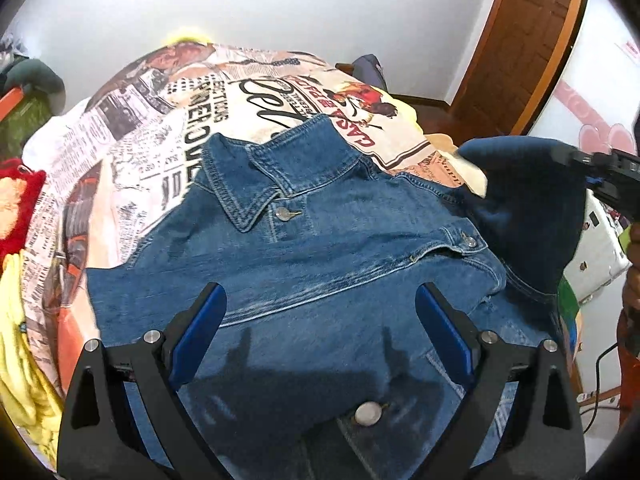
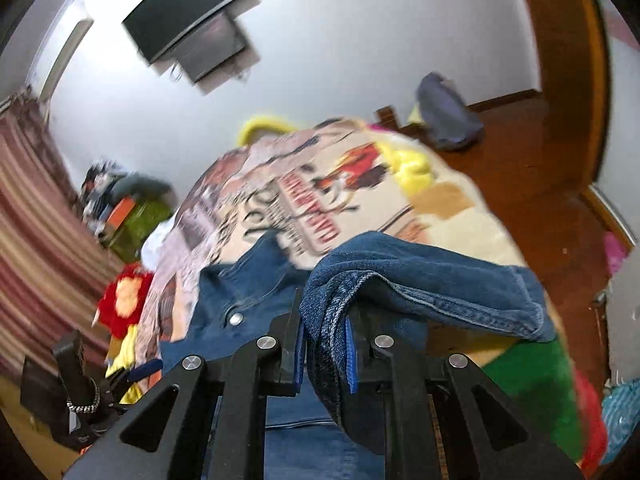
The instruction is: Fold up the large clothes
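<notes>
Right gripper [image 2: 325, 354] fingers pinching denim jacket [image 1: 320, 248] sleeve; left gripper [image 1: 320, 320] fingers spread.

The jacket [image 1: 320, 256] runs off the left wrist view's bottom edge, its hem unseen. The right gripper [image 1: 600, 168] is cut off at that view's right edge. The bedspread [image 2: 320, 200] print is blurred in the right wrist view.

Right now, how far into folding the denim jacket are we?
Early. Done: denim jacket lies front up on the printed bedspread, collar flat. In hand: right gripper is shut on the sleeve, lifted off the bed; left gripper hovers open above the jacket's front. Left: lay that sleeve across, the other side, then the body folds.
</notes>
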Available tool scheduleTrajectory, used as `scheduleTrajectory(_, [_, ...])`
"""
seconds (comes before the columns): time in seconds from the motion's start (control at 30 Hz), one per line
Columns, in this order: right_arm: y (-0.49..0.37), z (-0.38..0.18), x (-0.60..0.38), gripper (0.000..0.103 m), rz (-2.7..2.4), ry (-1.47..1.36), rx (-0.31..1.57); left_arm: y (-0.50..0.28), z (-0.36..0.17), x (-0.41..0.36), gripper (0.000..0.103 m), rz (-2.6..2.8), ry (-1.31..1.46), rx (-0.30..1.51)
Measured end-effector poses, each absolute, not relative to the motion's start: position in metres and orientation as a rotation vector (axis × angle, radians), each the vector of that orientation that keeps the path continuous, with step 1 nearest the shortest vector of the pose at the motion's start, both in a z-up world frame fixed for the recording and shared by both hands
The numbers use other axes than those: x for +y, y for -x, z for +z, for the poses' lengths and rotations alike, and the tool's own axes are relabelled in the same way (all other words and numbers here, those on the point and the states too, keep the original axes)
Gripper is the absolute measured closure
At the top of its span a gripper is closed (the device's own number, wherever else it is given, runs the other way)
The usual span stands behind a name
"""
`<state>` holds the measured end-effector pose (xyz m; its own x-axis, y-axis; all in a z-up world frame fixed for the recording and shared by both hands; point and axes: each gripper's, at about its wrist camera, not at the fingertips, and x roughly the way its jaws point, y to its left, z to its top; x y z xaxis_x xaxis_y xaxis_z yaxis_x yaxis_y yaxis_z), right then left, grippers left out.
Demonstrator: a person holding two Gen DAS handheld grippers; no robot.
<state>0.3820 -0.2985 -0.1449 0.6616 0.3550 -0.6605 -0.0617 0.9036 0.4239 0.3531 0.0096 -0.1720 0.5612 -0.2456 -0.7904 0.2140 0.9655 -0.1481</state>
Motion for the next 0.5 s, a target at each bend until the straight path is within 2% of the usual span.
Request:
scheduleTrajectory(0.3, [-0.384,-0.203,-0.216,0.09,0.364,-0.203,1.046,-0.335,-0.176,0.031,0.007,-0.233,0.05,0.944])
scheduleTrajectory(0.5, [-0.373,-0.245,-0.206,0.089,0.364,-0.173,1.165,-0.33,-0.187,0.028,0.007,-0.221,0.032,0.985])
